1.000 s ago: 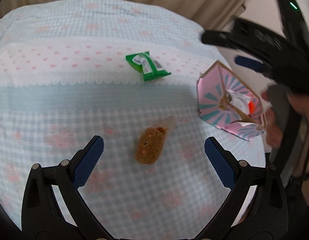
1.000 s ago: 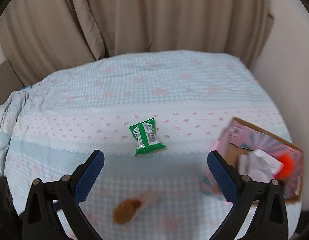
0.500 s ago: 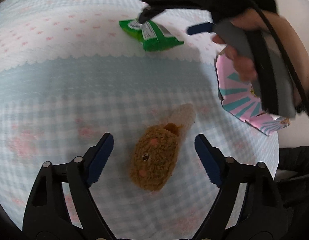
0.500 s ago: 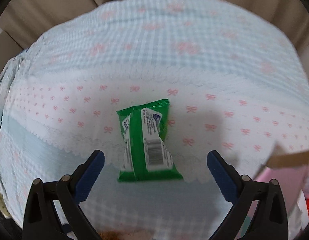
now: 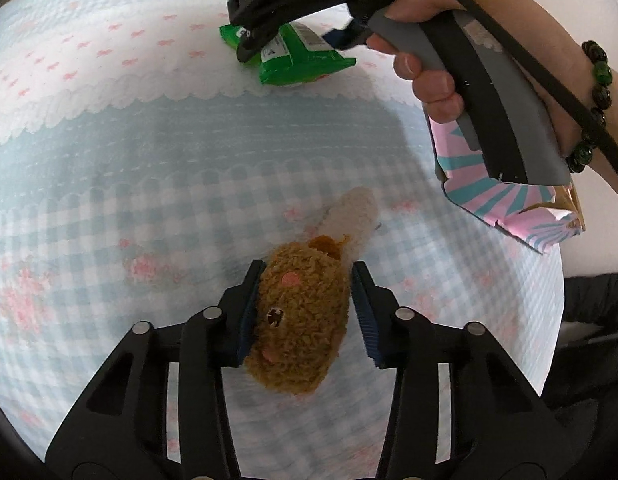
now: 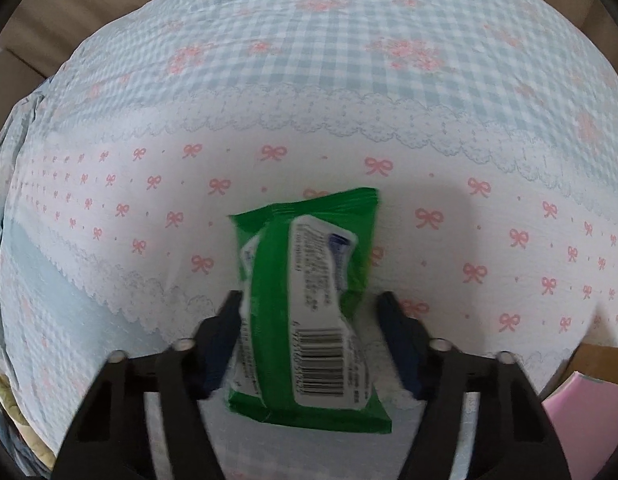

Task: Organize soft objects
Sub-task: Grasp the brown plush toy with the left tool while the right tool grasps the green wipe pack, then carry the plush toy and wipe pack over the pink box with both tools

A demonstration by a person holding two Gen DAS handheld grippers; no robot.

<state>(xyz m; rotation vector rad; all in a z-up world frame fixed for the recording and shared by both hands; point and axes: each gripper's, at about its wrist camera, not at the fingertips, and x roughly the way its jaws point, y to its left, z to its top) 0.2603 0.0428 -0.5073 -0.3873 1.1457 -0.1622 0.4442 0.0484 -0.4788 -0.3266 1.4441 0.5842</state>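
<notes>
A brown plush toy (image 5: 301, 320) with a cream end lies on the checked cloth (image 5: 149, 200). My left gripper (image 5: 307, 304) is closing on it, and its blue pads (image 5: 251, 304) touch both flanks of the toy. Farther back lies a green wipes packet (image 6: 309, 300), also seen in the left wrist view (image 5: 301, 64). My right gripper (image 6: 309, 320) points down over it with its jaws closing. The packet sits between them: the left pad meets its edge, and a small gap shows at the right pad (image 6: 393, 320). A hand holds the right gripper (image 5: 291, 45).
A pink and teal paper box (image 5: 509, 208) stands at the right edge of the cloth, partly behind the person's hand (image 5: 429, 80); its corner (image 6: 589, 396) shows in the right wrist view. Beige curtain hangs behind the bed (image 6: 29, 60).
Both grippers came down onto the cloth and narrowed from wide open. The left one now clasps the plush toy; the right one straddles the green packet.
</notes>
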